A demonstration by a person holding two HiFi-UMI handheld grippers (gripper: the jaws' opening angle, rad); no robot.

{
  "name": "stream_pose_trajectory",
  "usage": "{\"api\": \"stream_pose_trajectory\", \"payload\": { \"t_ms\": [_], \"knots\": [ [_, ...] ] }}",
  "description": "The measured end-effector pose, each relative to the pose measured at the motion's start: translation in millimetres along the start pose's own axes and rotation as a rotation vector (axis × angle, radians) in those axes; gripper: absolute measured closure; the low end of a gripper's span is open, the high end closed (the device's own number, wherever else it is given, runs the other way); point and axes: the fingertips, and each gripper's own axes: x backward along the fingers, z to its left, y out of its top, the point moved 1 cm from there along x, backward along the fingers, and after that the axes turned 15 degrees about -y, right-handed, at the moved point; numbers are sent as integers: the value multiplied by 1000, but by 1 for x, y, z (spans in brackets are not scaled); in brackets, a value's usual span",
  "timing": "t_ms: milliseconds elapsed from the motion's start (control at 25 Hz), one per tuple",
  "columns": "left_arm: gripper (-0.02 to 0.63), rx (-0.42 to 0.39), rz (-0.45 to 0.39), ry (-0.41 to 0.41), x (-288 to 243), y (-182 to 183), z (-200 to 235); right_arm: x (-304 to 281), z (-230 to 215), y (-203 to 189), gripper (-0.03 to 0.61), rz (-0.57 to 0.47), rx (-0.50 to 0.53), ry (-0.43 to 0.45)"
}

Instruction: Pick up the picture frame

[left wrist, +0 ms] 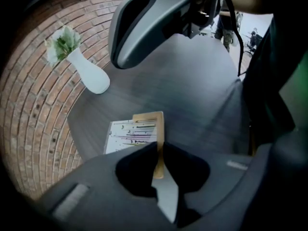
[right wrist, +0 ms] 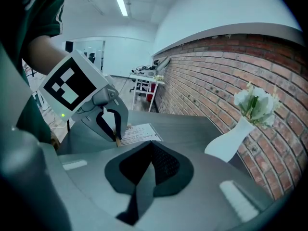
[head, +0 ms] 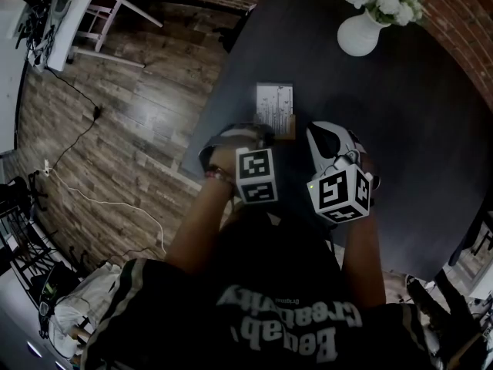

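So the left hand-held gripper (left wrist: 159,150) is pinched narrow on the wooden side edge of the picture frame (left wrist: 134,134), which lies flat on the dark surface (head: 370,122) close to its near edge. The right hand-held gripper (right wrist: 148,150) hovers just beside it, jaws together with nothing in them. A white vase (head: 359,34) sits well apart on the far side.

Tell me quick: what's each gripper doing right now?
Left gripper: closed on the picture frame, at its wooden edge.
Right gripper: closed, empty.
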Motion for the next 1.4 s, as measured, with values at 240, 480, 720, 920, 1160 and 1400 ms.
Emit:
{"api": "stream_pose_trajectory", "payload": {
  "t_ms": [240, 480, 720, 920, 1160, 1400],
  "knots": [
    [571, 3, -6, 108, 18, 2, 11, 4, -1, 9, 572, -25, 1, -11],
    [571, -4, 7, 173, 42, 2, 16, 13, -10, 27, 572, -68, 7, -37],
    [571, -7, 4, 244, 75, 7, 24, 27, -22, 50, 572, -127, 20, -68],
    [571, -9, 9, 298, 108, 12, 30, 42, -36, 69, 572, -176, 10, -99],
    [571, -32, -11, 365, 156, 30, 28, 70, -60, 105, 572, -250, -8, -165],
    [571, -98, -28, 436, 205, 54, 34, 96, -79, 130, 572, -301, -22, -215]
  ]
}}
